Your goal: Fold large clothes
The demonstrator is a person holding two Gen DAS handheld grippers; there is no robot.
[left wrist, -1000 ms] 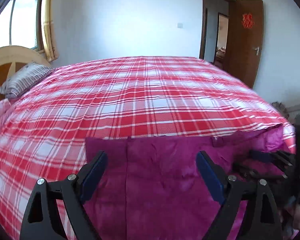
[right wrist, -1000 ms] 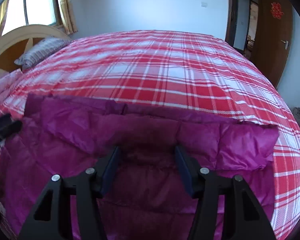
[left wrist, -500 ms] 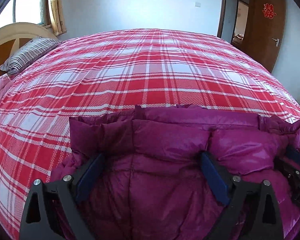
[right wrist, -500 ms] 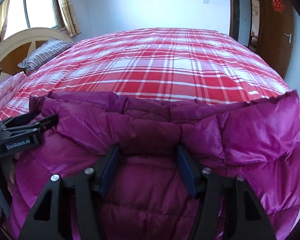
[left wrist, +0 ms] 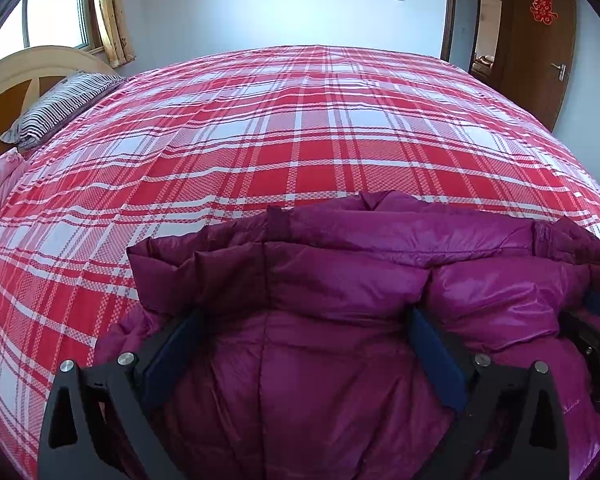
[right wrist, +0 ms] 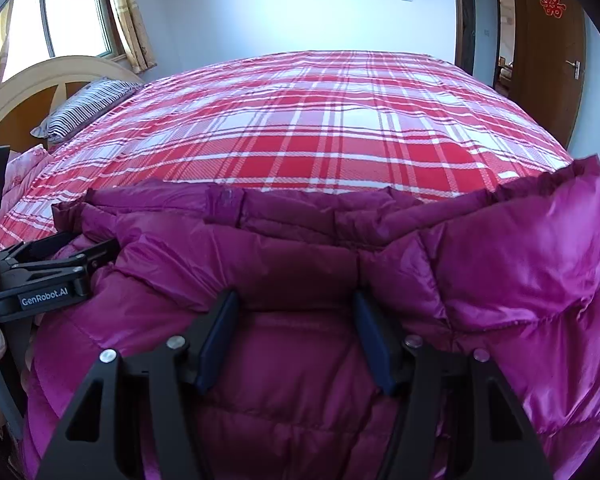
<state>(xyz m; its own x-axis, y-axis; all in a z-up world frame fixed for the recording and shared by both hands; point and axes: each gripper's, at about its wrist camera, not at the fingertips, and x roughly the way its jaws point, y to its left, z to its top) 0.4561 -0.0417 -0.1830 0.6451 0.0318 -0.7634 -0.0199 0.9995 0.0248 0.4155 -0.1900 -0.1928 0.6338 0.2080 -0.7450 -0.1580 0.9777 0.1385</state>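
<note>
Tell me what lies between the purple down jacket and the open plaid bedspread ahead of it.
Nothing visible: beyond the down jacket the plaid bedspread lies bare; the striped pillow sits far off by the headboard.

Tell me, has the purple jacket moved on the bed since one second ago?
Yes. The purple jacket now reaches farther up the plaid bedcover, toward the far wall.

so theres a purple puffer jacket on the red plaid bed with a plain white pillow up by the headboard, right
Not quite: the pillow is not plain white but striped, dark on light, as the left wrist view shows. The rest holds: it lies by the headboard, and the purple puffer jacket is on the red plaid bed.
</note>
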